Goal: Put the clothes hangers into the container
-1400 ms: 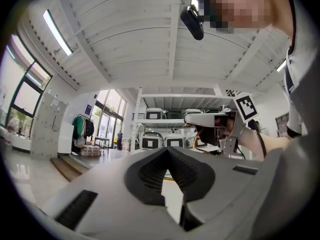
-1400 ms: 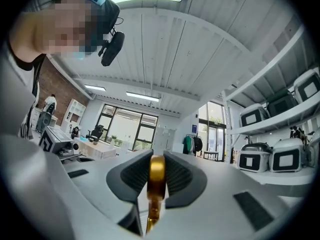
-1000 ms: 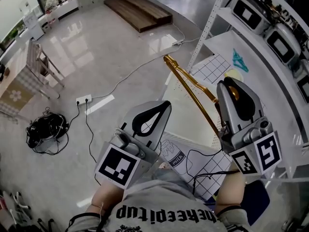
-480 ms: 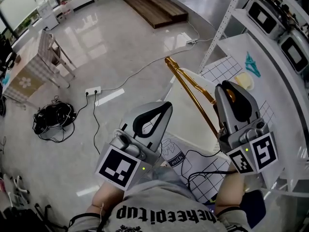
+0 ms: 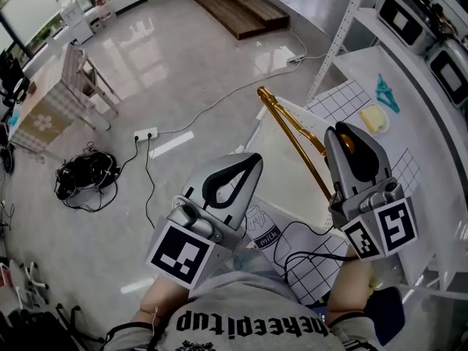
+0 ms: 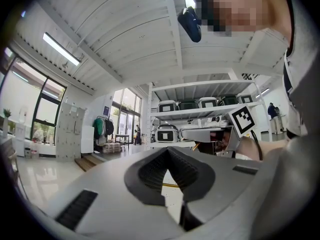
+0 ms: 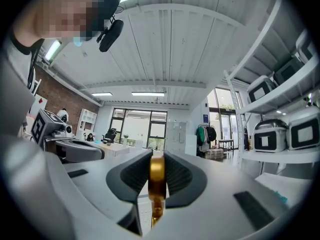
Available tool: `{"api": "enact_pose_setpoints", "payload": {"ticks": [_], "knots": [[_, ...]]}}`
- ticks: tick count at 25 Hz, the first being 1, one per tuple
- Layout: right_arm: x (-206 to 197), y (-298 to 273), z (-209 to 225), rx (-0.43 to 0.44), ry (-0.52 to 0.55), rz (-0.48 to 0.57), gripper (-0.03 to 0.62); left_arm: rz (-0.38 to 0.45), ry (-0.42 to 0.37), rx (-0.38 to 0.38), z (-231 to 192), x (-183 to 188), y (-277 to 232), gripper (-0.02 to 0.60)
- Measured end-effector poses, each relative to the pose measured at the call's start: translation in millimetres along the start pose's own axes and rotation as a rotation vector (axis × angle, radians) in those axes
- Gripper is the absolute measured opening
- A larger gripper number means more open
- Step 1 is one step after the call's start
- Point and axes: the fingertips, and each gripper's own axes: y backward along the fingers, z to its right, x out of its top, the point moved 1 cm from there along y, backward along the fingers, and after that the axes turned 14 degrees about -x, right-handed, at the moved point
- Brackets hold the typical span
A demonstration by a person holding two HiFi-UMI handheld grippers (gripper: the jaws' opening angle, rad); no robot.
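Observation:
A gold metal clothes hanger point(image 5: 292, 139) slants over a white open container point(image 5: 278, 170) on the floor beside the shelving. My right gripper point(image 5: 344, 131) is shut on the hanger's hook end. In the right gripper view the gold hook point(image 7: 156, 176) fills the gap between the ribbed pads of that gripper point(image 7: 156, 159). Its jaws have just been opening a little, with the hook still between them. My left gripper point(image 5: 251, 161) hovers left of the container. Its tips meet, and in its own view the left gripper point(image 6: 168, 151) holds nothing.
A white shelf rack point(image 5: 344, 31) on the right carries boxy appliances point(image 5: 406, 20), a teal item point(image 5: 386, 93) and a yellow one point(image 5: 373, 119). A printed mat with a milk carton drawing point(image 5: 265, 232) lies below the container. A power strip point(image 5: 146, 134) and a cable bundle point(image 5: 84, 178) lie on the floor.
My right gripper has sunk a little with the hanger in it, closer over the container. The left gripper has stayed about where it was.

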Motion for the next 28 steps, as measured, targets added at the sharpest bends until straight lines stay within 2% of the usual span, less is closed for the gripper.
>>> {"api": "enact_pose_setpoints", "payload": {"ticks": [10,15,28], "knots": [[-6,2,2,0.006,-0.023,-0.035,0.094,0.001,-0.011,-0.001,4,3,-1,0.015],[0,4,4,0.000,-0.046,-0.010,0.103,0.003,-0.010,-0.009,4,4,0,0.015],[7,14,-8,-0.044,-0.014,-0.013,0.085,0.023,-0.003,-0.068,2,8,7,0.015]]}}
